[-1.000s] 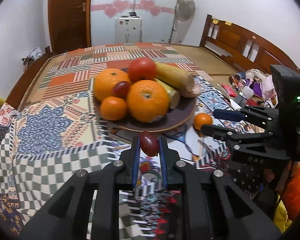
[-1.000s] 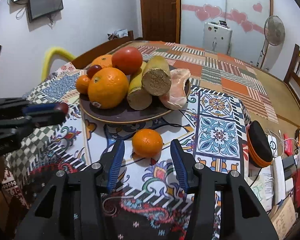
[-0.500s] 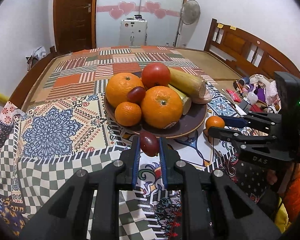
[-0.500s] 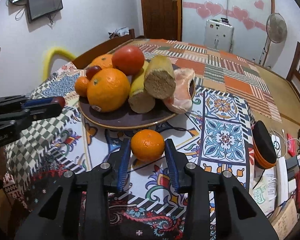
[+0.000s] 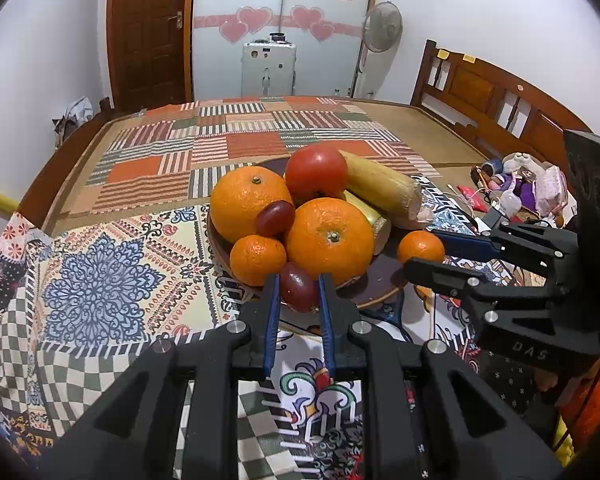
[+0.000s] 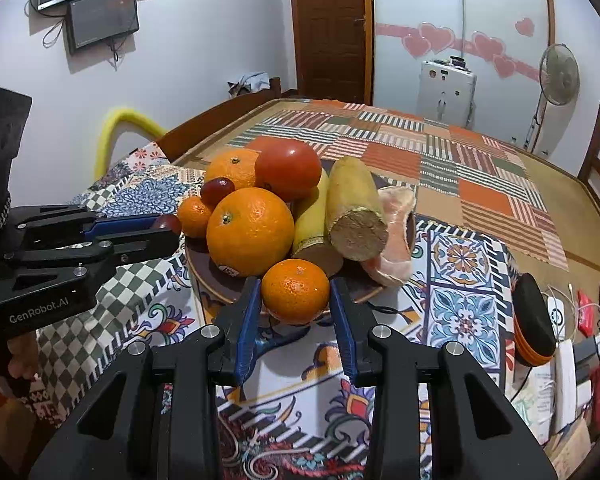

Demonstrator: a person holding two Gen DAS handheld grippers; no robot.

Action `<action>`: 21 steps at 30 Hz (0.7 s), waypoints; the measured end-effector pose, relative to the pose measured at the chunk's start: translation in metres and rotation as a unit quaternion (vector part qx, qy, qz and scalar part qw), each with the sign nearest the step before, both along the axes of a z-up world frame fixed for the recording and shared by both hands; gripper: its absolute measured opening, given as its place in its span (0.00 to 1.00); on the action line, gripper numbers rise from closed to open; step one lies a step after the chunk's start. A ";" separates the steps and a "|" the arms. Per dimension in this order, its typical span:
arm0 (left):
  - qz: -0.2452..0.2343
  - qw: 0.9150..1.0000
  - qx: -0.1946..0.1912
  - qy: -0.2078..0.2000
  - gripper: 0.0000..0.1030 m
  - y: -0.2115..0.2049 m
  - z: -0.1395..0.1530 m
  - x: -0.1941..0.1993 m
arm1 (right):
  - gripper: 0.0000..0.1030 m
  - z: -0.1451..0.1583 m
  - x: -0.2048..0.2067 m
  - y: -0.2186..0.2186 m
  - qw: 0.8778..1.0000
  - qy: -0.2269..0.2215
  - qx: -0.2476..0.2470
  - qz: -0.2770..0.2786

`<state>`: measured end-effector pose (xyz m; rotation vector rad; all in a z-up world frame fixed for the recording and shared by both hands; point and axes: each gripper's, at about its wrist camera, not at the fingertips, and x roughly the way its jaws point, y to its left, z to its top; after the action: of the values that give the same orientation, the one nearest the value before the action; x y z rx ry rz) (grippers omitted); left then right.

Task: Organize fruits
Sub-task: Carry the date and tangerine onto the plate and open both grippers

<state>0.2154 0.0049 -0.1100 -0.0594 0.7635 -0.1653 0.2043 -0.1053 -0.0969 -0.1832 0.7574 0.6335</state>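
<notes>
A dark plate (image 5: 380, 280) holds large oranges, a red tomato (image 5: 316, 172), a small tangerine, a red grape and banana pieces. My left gripper (image 5: 298, 290) is shut on a dark red grape (image 5: 298, 290) and holds it at the plate's near rim. My right gripper (image 6: 296, 292) is shut on a small tangerine (image 6: 296, 292) and holds it lifted at the plate's right rim; it also shows in the left wrist view (image 5: 420, 246). The plate (image 6: 216, 284) shows in the right wrist view too.
The table (image 5: 140, 184) carries patterned patchwork cloths. A black and orange case (image 6: 534, 320) and small clutter (image 6: 572, 360) lie at the table's right edge. Wooden bench backs stand on both sides. A yellow tube (image 6: 112, 132) sticks up at the left.
My right gripper closed on the tangerine and lifted it off the cloth toward the plate. My left gripper carried the grape forward to the plate's rim.
</notes>
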 end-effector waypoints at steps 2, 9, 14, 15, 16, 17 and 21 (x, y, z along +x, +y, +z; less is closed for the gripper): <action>0.002 1.000 0.000 0.003 0.18 0.000 -0.003 0.003 | 0.31 -0.002 0.002 0.001 1.000 0.002 -0.002 0.001; 0.001 1.000 -0.001 0.010 0.18 -0.002 -0.011 0.012 | 0.31 -0.005 0.007 0.002 1.000 0.004 -0.009 0.000; -0.001 1.000 0.003 0.007 0.18 -0.004 -0.012 0.010 | 0.31 -0.008 0.009 0.003 1.000 0.007 -0.010 0.002; -0.001 1.000 0.004 0.007 0.18 -0.005 -0.012 0.010 | 0.31 -0.008 0.010 0.004 1.000 0.007 -0.010 0.002; -0.001 1.000 0.004 0.007 0.18 -0.004 -0.013 0.010 | 0.31 -0.008 0.011 0.004 1.000 0.007 -0.011 0.002; -0.003 1.000 0.004 0.008 0.18 -0.005 -0.013 0.010 | 0.31 -0.008 0.011 0.005 1.000 0.007 -0.012 0.003; -0.006 1.000 0.003 0.015 0.24 -0.008 -0.017 0.012 | 0.31 -0.008 0.011 0.006 1.000 0.009 -0.010 0.005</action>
<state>0.2278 -0.0030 -0.1270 -0.0506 0.7939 -0.1744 0.2154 -0.0993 -0.1047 -0.1999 0.7819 0.6374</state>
